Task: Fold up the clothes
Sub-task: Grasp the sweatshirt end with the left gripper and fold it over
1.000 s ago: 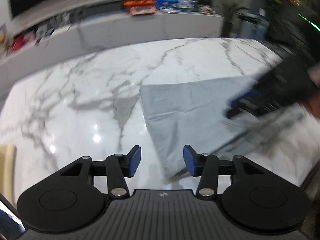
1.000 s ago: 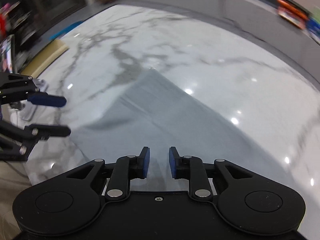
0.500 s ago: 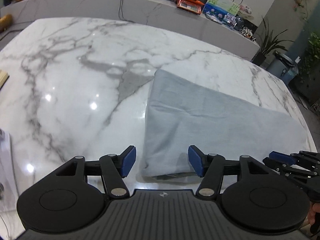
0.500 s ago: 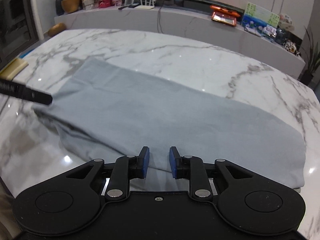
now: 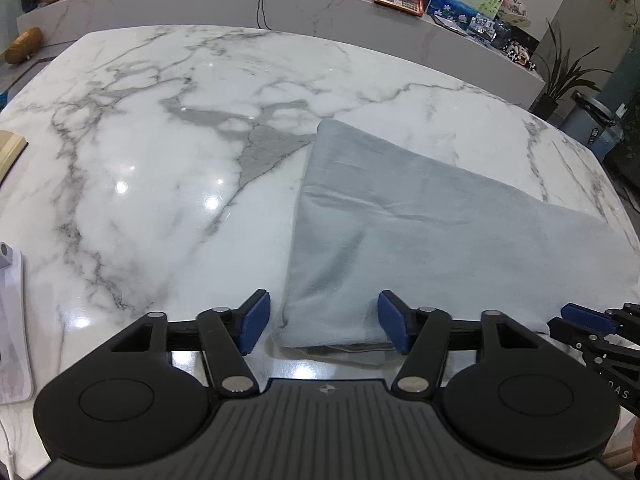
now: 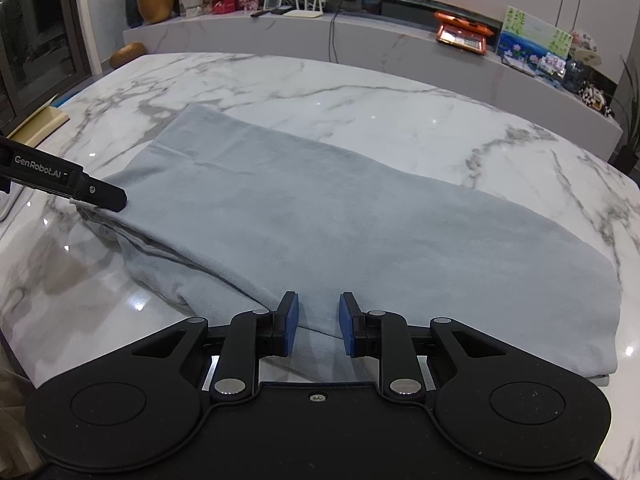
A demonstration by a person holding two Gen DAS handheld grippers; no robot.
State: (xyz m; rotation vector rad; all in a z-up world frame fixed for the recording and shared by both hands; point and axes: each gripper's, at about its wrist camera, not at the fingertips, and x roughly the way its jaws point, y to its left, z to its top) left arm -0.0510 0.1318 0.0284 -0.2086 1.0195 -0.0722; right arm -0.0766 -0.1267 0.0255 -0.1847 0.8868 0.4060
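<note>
One folded grey garment (image 5: 420, 220) noted on tabletop (image 5: 160, 140), ahead of two tools: left tool (image 5: 323, 322) released, wide; right tool (image 6: 318, 325) released, narrower gap.

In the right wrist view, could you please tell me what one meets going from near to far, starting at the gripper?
Right gripper, jaws open → grey garment → bare marble table → cluttered marble ledge behind the table.
</note>
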